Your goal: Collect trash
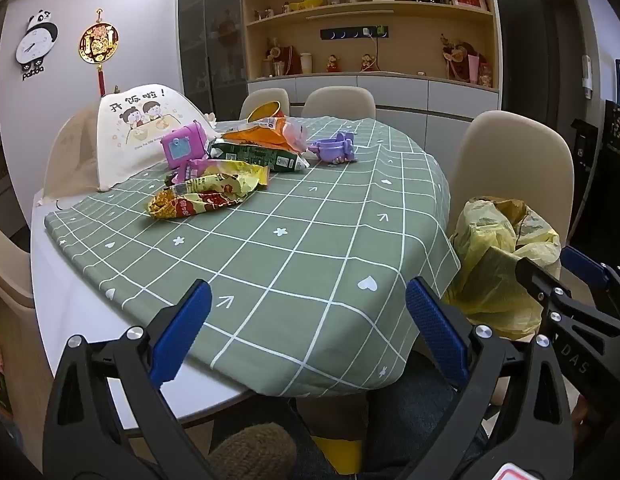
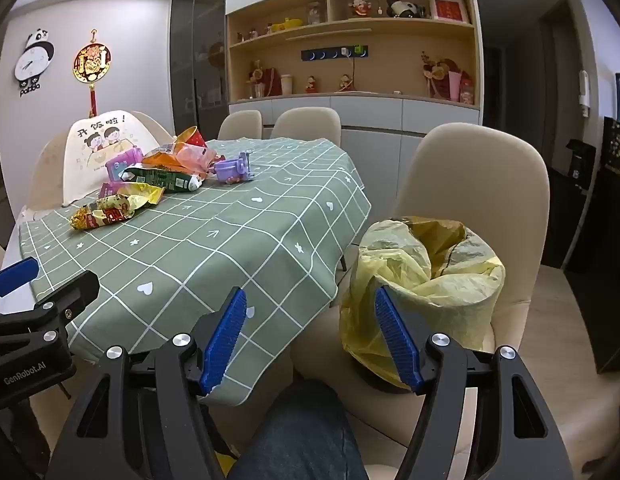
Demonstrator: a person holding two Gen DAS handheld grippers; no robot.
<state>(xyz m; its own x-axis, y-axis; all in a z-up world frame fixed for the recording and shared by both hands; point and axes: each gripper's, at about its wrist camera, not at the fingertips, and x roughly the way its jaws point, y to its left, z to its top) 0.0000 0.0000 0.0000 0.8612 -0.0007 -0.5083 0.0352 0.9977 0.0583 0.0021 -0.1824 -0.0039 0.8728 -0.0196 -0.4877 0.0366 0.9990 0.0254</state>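
Dining room setup: round white table (image 1: 70,312) with a green grid tablecloth (image 1: 294,248) draped over it, cream chairs around it, and a wall of shelves full of figurines behind. Panda clock (image 1: 34,45) and a red and gold hanging charm (image 1: 98,45) on the left wall.

All the trash sits in a bunch at the far side of the table. Closest one is a crumpled yellow and red snack wrapper (image 1: 200,197), lying flat on the cloth. Right behind it, a yellow wrapper (image 1: 246,170), then a dark green packet (image 1: 256,154), an orange packet (image 1: 260,133) and a pinkish plastic bag (image 1: 296,134), all overlapping each other. Mixed in with them are a pink toy camera (image 1: 184,146) and a purple plastic toy (image 1: 335,148) off to the right, slightly apart from the pile. A white cushion with cartoon kids (image 1: 140,128) stands just behind everything.

Bin with a yellow liner bag (image 2: 421,280) is on the seat of the chair (image 2: 481,184) to the right of the table, mouth open.

Left gripper (image 1: 308,328) hovers over the near edge of the tablecloth, fingers spread wide apart, nothing between them. Right gripper (image 2: 311,336) is the same deal, spread apart and empty, sitting between the table edge and the bin. Both are well away from the wrappers
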